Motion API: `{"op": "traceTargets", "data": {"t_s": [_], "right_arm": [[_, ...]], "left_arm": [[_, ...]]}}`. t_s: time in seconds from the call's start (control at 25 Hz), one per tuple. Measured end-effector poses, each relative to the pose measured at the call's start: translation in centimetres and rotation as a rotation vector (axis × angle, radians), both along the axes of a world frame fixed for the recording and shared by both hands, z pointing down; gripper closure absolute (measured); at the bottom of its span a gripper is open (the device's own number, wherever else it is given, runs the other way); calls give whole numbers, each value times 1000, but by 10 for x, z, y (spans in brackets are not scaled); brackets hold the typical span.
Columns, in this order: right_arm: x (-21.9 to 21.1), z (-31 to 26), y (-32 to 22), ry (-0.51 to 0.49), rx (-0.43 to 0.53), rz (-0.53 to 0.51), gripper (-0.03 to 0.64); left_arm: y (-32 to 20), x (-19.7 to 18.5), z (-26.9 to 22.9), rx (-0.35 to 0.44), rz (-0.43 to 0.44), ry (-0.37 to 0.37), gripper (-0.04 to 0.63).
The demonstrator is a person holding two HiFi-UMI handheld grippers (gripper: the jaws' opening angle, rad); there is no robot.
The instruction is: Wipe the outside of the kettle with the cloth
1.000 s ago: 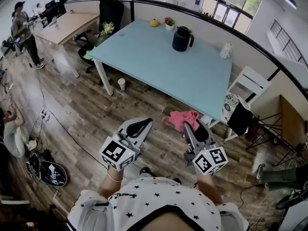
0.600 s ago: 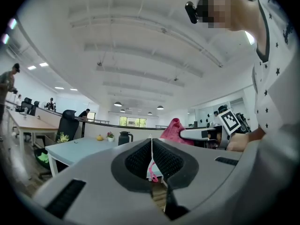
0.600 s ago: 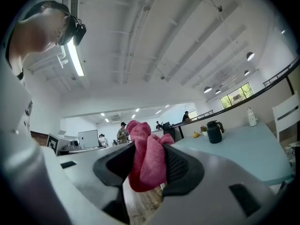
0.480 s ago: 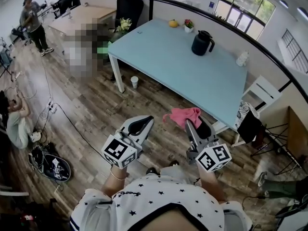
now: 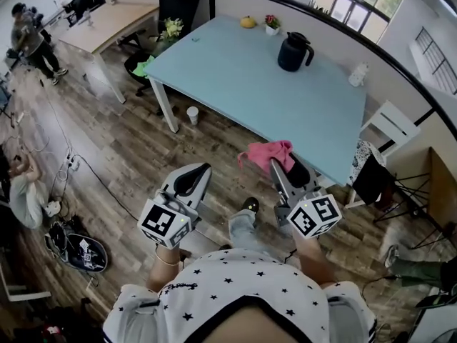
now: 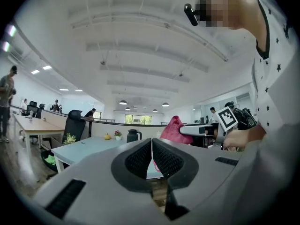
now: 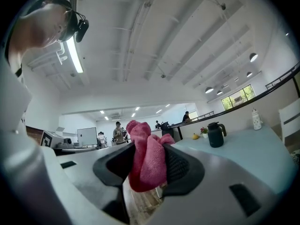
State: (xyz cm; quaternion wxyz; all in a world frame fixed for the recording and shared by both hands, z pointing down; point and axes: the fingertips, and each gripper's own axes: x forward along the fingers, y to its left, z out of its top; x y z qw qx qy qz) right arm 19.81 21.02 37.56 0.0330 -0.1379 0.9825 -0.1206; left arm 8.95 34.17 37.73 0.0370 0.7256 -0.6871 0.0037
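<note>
Blue table (image 5: 271, 98), dark kettle (image 5: 293, 52), potted flowers (image 5: 273, 24), perhaps an orange fruit (image 5: 248, 22)

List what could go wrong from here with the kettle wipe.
The cloth is only bunched between the right gripper's jaws; it might slip out under rubbing. The kettle stands unheld on the table, and the left gripper is shut and empty, so a one-sided wipe could push or tip it.

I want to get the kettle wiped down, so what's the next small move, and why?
Probably step forward and carry the right tongs toward the table. They are shut on the pink cloth, but the kettle stands near the table's far edge, seemingly well out of reach. The left tongs are shut and empty.
</note>
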Motion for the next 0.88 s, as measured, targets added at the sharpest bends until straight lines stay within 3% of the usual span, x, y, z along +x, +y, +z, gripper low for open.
{"op": "traceTargets", "data": {"t_s": [0.44,0.88], "right_arm": [[-52,9,-83,-16,-17,-27,434],[-58,5,-177,-37,-38,11,434]], "left_arm": [[-71,-49,5,-20,-34,-10,565],[-170,-65,-9,-31,6,-35,565]]}}
